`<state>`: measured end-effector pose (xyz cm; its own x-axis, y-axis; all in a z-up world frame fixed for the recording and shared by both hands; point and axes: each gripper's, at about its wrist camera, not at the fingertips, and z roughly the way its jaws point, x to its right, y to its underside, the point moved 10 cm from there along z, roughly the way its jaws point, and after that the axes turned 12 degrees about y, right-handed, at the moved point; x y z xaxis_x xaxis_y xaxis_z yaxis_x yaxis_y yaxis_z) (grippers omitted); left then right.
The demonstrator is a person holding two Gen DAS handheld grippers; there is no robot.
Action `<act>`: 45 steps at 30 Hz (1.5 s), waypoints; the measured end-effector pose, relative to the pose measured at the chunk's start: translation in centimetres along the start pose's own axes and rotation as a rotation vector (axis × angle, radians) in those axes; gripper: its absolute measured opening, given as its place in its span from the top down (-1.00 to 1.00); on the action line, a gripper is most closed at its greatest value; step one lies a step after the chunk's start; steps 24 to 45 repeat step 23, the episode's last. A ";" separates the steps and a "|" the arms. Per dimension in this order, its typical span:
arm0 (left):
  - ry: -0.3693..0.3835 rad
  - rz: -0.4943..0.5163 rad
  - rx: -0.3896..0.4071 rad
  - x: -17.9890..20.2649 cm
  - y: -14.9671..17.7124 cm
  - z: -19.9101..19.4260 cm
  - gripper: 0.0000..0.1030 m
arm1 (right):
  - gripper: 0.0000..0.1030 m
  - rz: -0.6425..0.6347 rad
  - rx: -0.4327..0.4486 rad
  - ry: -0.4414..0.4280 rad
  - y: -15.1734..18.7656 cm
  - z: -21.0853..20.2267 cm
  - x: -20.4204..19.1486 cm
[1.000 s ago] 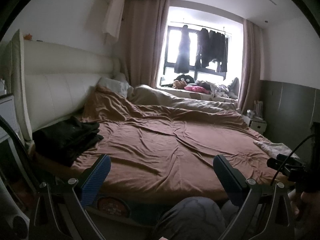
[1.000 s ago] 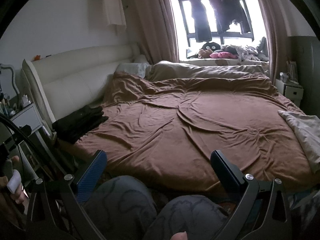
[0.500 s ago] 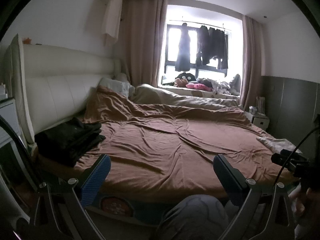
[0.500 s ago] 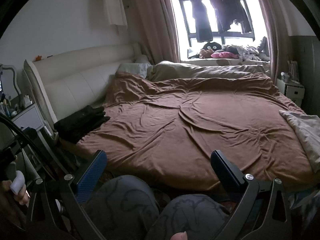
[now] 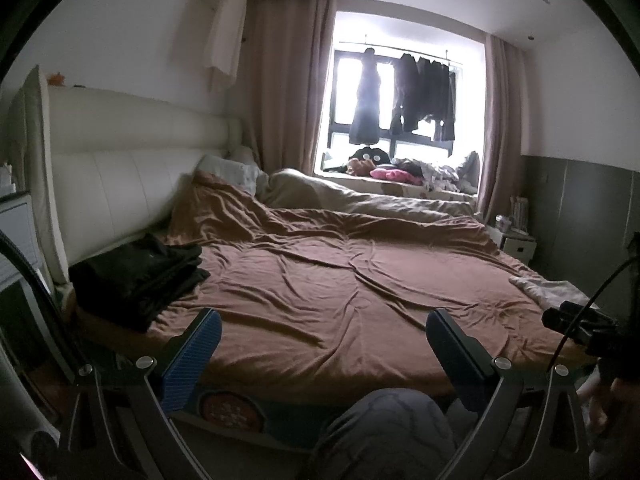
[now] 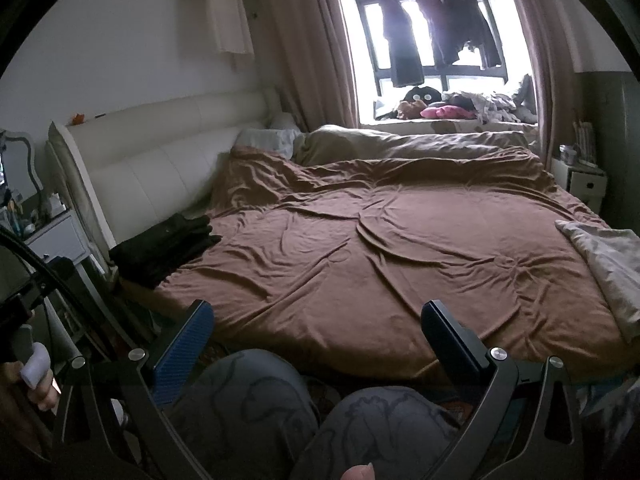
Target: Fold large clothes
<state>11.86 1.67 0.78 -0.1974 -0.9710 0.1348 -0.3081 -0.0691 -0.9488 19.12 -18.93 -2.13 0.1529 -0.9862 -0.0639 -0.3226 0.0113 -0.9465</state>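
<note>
The grey cloth (image 6: 608, 264) is cut off by the right edge.

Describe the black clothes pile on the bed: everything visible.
The black clothes pile is dark, matte fabric, folded in several stacked layers with slightly uneven edges. It lies flat on the brown bedspread at the bed's near corner, close beside the white padded headboard. Nothing grips it; both tongs are apart from it.

No text, label or number can be read anywhere.
</note>
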 end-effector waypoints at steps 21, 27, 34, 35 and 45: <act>-0.022 -0.018 0.020 -0.2 0.3 -2.4 -0.99 | -1.00 -0.013 0.004 0.000 0.6 -1.6 -1.6; -0.021 -0.023 0.023 -0.1 0.3 -2.8 -0.99 | -1.00 -0.018 0.007 0.003 0.6 -1.9 -1.6; -0.021 -0.023 0.023 -0.1 0.3 -2.8 -0.99 | -1.00 -0.018 0.007 0.003 0.6 -1.9 -1.6; -0.021 -0.023 0.023 -0.1 0.3 -2.8 -0.99 | -1.00 -0.018 0.007 0.003 0.6 -1.9 -1.6; -0.021 -0.023 0.023 -0.1 0.3 -2.8 -0.99 | -1.00 -0.018 0.007 0.003 0.6 -1.9 -1.6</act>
